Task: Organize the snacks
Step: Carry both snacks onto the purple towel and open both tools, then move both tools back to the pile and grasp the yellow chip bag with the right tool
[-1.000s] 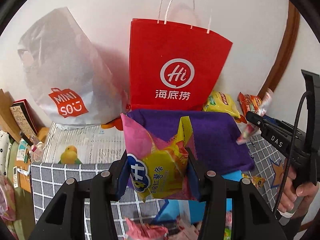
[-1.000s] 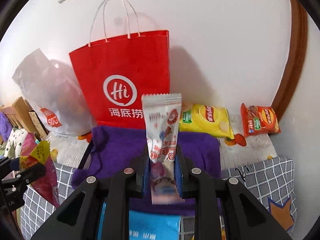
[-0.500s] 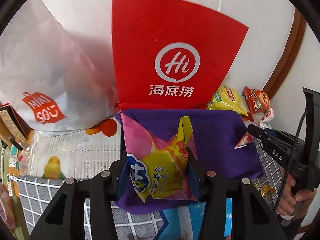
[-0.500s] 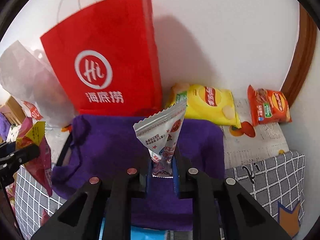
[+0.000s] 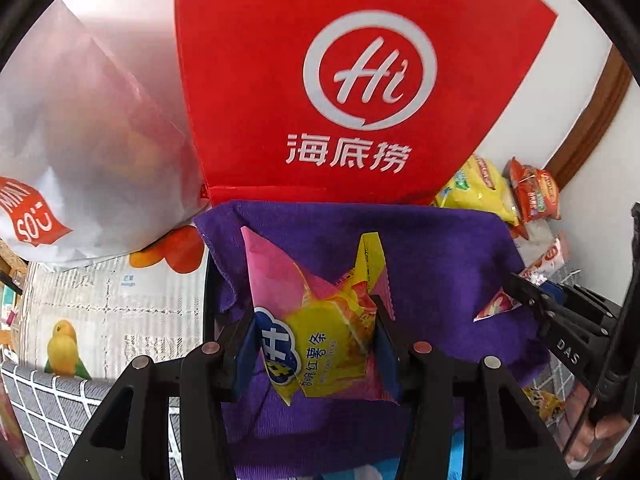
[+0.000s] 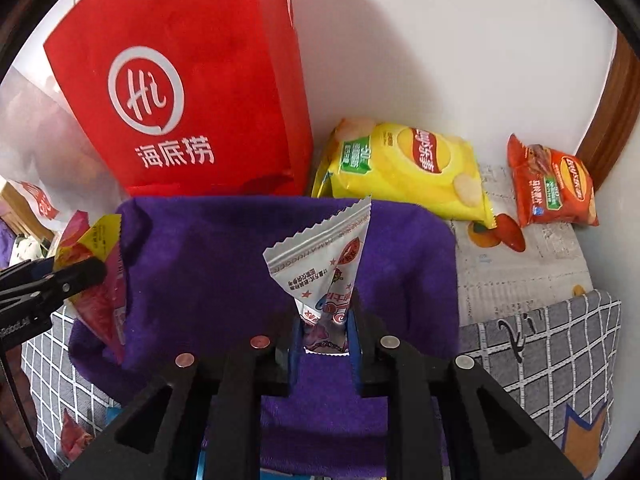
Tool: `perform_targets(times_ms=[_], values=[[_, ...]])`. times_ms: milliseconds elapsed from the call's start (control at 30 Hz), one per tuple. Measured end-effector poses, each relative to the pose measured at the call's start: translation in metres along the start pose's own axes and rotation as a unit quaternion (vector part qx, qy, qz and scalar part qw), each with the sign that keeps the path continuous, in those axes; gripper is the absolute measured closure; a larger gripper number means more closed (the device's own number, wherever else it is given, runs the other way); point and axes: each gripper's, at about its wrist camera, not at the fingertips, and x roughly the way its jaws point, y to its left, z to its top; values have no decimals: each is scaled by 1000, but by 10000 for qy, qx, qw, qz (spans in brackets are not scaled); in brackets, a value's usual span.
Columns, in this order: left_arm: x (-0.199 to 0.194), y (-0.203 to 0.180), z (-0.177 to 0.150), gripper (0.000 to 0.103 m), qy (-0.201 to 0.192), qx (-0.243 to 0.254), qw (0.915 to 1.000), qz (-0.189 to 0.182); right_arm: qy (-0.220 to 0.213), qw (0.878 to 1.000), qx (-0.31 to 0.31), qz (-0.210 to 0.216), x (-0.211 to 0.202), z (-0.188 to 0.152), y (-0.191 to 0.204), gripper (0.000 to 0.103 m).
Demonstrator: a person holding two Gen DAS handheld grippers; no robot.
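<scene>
- Up close in the left wrist view, the left claw [image 5: 316, 344] is clamped on a pink and yellow snack pack [image 5: 316, 320], its blue pads pressing both sides, and the pack hangs over a purple cloth [image 5: 432, 248]
- Behind the cloth stands a red bag [image 5: 320, 80] against the wall, with a white bag [image 5: 88, 132] to its left
- At the right edge the right claw [image 5: 516, 300] reaches in over the cloth, a corner of a white pack [image 5: 496, 306] showing at its tip, and fingers [image 5: 600, 432] wrap its handle
- Next, in the right wrist view, the right claw [image 6: 322, 330] is pinched tight on the low end of the white pack [image 6: 324, 264], whose sawtooth top points up and right above the cloth [image 6: 208, 264]
- A yellow chip bag [image 6: 408, 168] lies on the desk just behind the cloth, beside the red bag [image 6: 192, 80], and an orange chip bag [image 6: 552, 188] lies further right, near the wall
- At the left edge the left claw [image 6: 86, 276] holds the pink pack [image 6: 100, 280] at the cloth's left border
</scene>
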Motion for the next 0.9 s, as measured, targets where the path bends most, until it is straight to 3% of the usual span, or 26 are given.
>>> perform_targets(times_ms=[400,567,733,900], values=[[28,-3,4,53,226,-32,9997,-127,99,9998,180,28,20,-3,-6,75],[28,-6,4,53,206,30,9997,-150,5,9999,-92,-72,14,-5,1,50],[17,-3,5,27,113,-24,9996,-275,-228,9994,-231,-113,-3,-2,6,39],[-13,2,2,21,-161,-43,9998,-112,-447,9984,-219,-257,-24,0,7,31]])
